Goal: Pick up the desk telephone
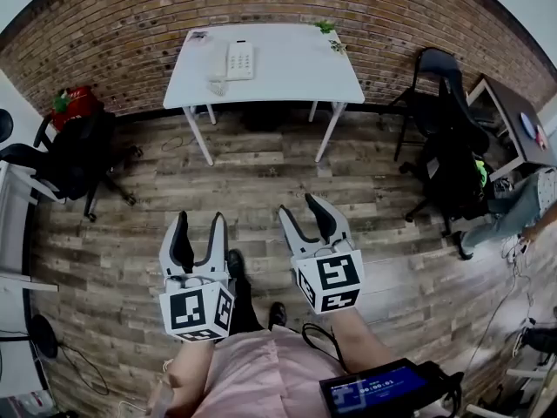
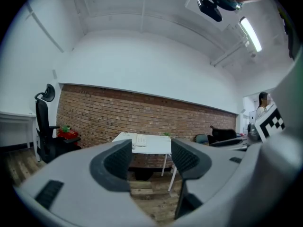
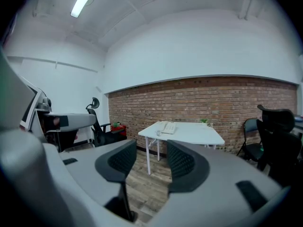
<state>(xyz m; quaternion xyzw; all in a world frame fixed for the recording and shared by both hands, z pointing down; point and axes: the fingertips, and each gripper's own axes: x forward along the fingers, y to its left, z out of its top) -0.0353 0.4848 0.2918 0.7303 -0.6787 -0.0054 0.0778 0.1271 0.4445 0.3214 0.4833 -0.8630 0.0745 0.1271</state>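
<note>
The white desk telephone lies on the far left part of a white table against the brick wall, its handset on its left side. It shows small in the left gripper view and in the right gripper view. Both grippers hang over the wooden floor, well short of the table. My left gripper is open with nothing between its fingers. My right gripper is open too, and only floor shows in its gap.
A small green plant sits at the table's far right corner. A black office chair with a red thing behind it stands at the left. Black chairs, another desk and a seated person are at the right.
</note>
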